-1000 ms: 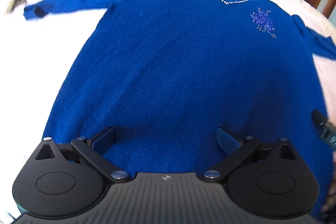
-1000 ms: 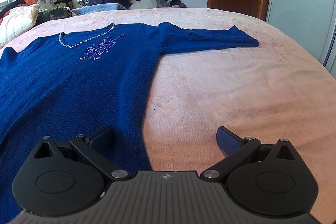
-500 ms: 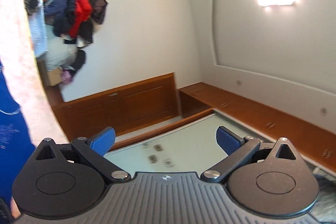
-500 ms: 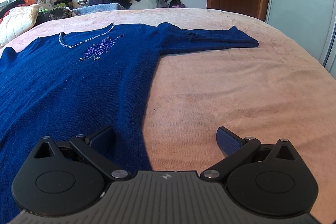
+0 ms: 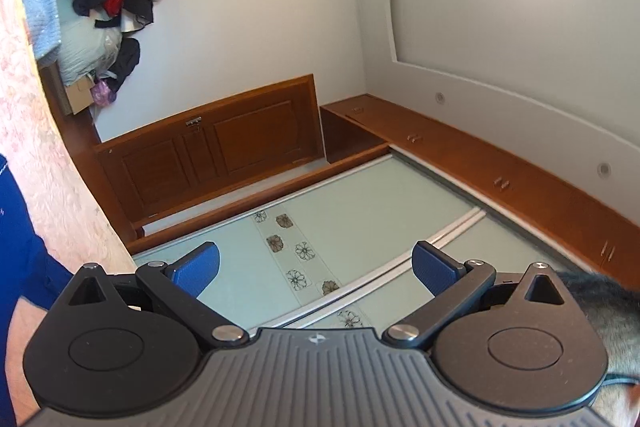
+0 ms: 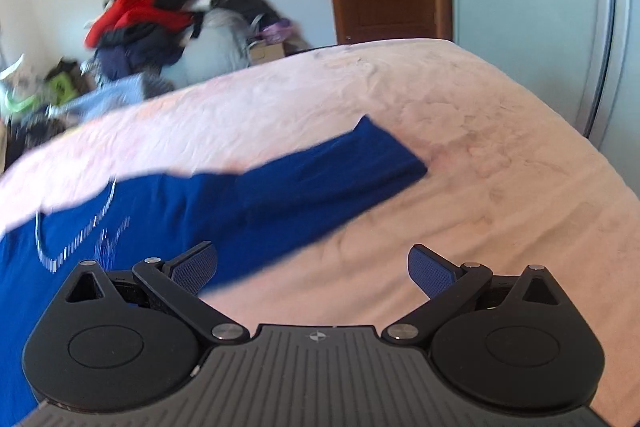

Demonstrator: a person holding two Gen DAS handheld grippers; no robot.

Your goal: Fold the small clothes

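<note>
Our sweater lies flat on the bed, its sleeve stretched out, ready for folding. Our right tongs hover over that sleeve, gaping and empty; our left tongs, also spread, point away from the sweater.

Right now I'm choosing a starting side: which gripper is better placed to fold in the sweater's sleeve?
Right. The right gripper is open just short of the sleeve on the bed. The left gripper, also open, points at the wardrobe.
</note>
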